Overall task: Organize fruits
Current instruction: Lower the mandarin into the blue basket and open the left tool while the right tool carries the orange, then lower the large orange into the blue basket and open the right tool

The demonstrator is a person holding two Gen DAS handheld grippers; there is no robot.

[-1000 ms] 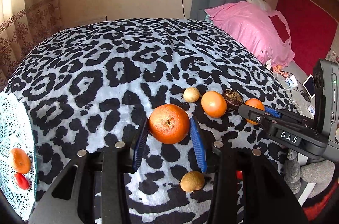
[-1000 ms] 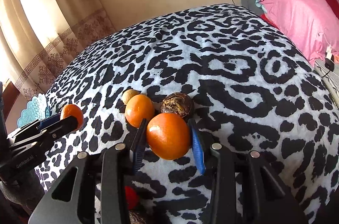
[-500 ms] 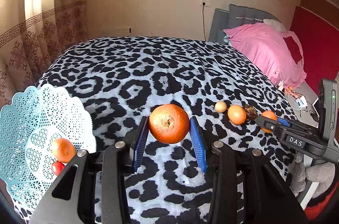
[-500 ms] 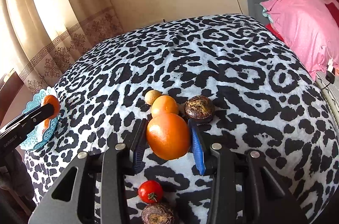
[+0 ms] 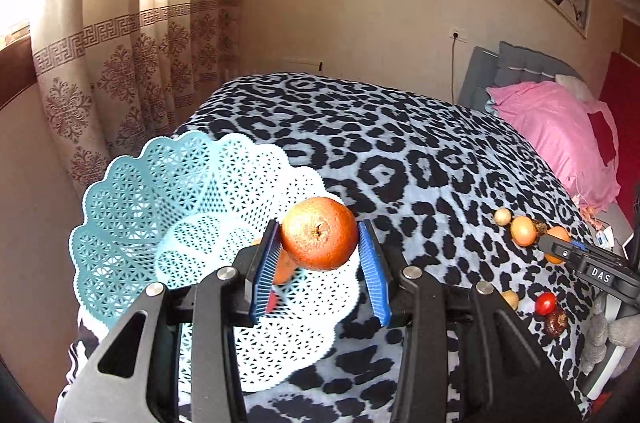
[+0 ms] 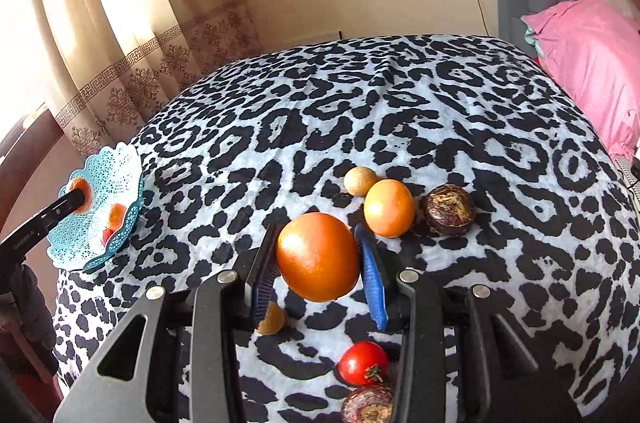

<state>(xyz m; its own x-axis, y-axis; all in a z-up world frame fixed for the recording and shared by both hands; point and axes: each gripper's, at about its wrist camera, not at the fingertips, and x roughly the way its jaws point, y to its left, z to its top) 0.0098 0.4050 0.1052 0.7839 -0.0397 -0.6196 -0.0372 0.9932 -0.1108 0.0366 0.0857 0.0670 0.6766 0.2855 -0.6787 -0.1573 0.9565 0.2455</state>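
Observation:
My left gripper (image 5: 319,265) is shut on a rough-skinned orange (image 5: 319,233), held above the light blue lattice basket (image 5: 132,199). An orange fruit and something red lie in the basket, partly hidden behind my left finger. My right gripper (image 6: 318,277) is shut on a smooth orange (image 6: 318,257), lifted over the leopard-print blanket (image 6: 400,111). Just beyond it lie another orange (image 6: 389,208), a small tan fruit (image 6: 359,180) and a dark brown fruit (image 6: 449,209). A red tomato (image 6: 363,363), a second dark fruit (image 6: 368,405) and a tan fruit (image 6: 272,319) sit beneath the right gripper.
The basket (image 6: 100,211) stands at the bed's left edge, near patterned curtains (image 5: 120,75). A pink duvet (image 5: 556,127) and grey headboard (image 5: 520,63) lie at the far right. A wall socket with a cable (image 5: 456,35) is on the back wall.
My left gripper has swung left with its orange, from over the blanket to above the basket. The right gripper has lifted its orange higher and pulled back from the fruit row.

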